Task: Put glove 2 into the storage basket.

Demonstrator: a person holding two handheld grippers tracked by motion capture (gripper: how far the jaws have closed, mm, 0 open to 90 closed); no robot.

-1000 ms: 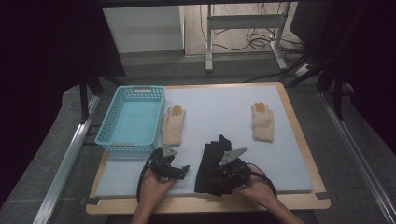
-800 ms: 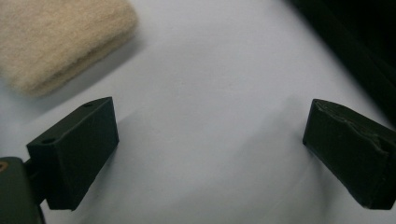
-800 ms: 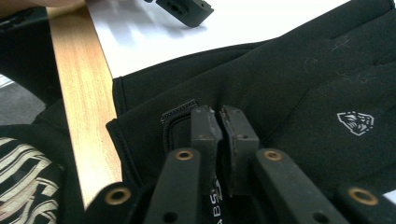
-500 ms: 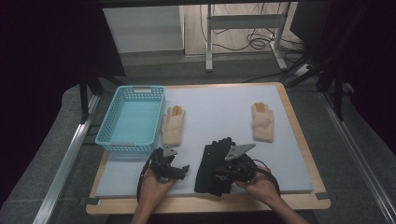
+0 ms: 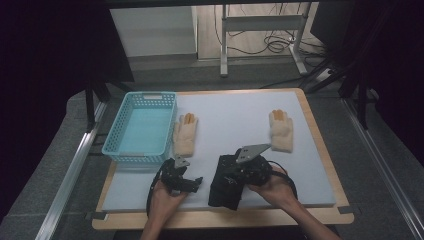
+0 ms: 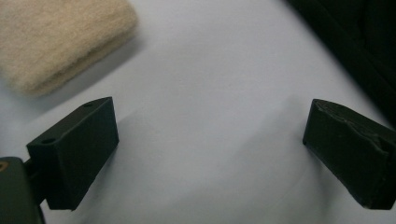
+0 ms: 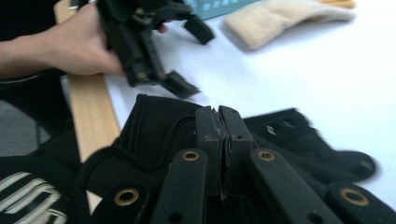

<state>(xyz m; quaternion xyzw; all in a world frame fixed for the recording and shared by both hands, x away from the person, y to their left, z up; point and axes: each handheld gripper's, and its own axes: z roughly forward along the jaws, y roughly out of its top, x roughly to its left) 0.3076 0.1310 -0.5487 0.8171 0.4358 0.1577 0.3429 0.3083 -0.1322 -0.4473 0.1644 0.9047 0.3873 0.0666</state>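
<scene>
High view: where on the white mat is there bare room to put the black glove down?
Best patch: the white mat between the two cream fleece gloves, left glove and right glove, up to the far edge. The turquoise plastic basket is also empty. Near edge is crowded: left gripper, right gripper shut on the black glove.

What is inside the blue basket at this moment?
The basket holds nothing on its visible light blue floor. Its near wall hides a thin strip of the floor, so that strip cannot be checked.
</scene>
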